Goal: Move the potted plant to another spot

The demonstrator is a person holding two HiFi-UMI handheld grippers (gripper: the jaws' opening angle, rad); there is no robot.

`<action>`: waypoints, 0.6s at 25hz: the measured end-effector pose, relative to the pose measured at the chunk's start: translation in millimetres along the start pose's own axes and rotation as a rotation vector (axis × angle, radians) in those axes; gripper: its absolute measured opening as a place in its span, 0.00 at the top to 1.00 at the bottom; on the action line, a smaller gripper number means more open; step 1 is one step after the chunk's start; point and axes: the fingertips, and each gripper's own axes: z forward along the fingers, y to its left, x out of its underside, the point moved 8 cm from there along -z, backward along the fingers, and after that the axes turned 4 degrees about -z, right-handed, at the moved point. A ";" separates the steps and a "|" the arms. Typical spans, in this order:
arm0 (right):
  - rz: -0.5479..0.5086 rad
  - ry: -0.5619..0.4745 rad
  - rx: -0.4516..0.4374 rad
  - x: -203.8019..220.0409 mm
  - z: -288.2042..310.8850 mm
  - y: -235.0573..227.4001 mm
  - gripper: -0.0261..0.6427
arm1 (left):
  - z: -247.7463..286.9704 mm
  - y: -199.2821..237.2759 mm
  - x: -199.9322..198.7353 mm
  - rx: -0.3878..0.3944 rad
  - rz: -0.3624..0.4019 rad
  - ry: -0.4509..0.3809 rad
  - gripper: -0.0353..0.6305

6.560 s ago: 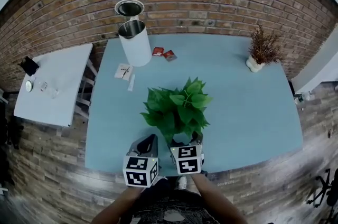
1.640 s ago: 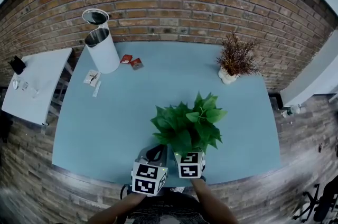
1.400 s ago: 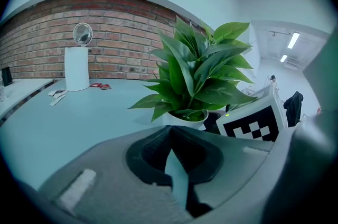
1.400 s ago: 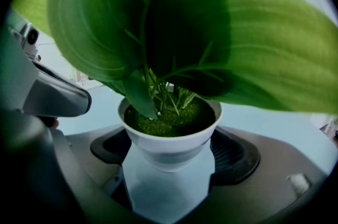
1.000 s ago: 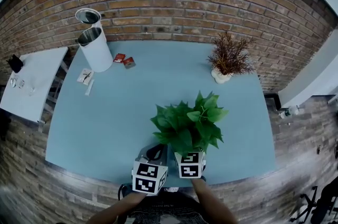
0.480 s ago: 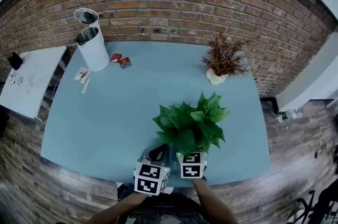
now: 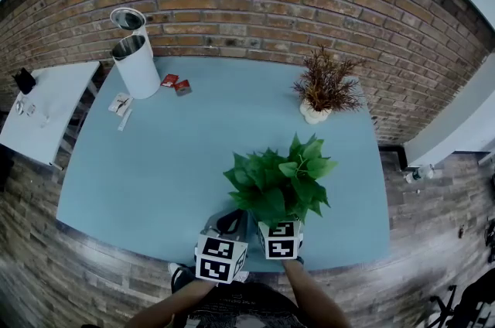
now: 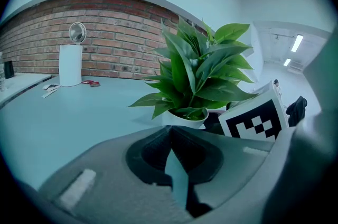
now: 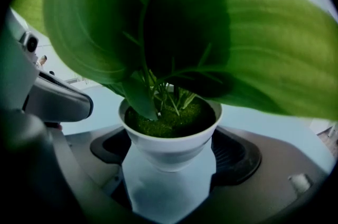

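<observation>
The potted plant [image 7: 277,179] has broad green leaves in a small white pot [image 9: 169,146]. It is near the front edge of the light blue table [image 7: 186,156], right of the middle. My right gripper [image 9: 169,162] is shut on the pot, one jaw on each side of it; in the head view the leaves hide its jaws. Whether the pot rests on the table or hangs just above it, I cannot tell. My left gripper [image 7: 227,224] is just left of the plant, shut and holding nothing. The plant [image 8: 198,77] also fills the middle of the left gripper view.
A dried brown plant [image 7: 323,85] in a white pot stands at the back right. A white bin [image 7: 138,65] with its lid up, red packets [image 7: 176,83] and papers [image 7: 120,104] are at the back left. A white side table [image 7: 42,110] is left, with a brick wall behind.
My right gripper has carried the plant to the right along the table's front edge, from left of the middle to right of it. The left gripper has come along beside it, still shut.
</observation>
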 end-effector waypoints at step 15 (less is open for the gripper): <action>0.045 -0.034 0.021 -4.8 -24.8 5.7 0.31 | -11.0 -1.8 -6.1 0.031 0.032 0.006 0.95</action>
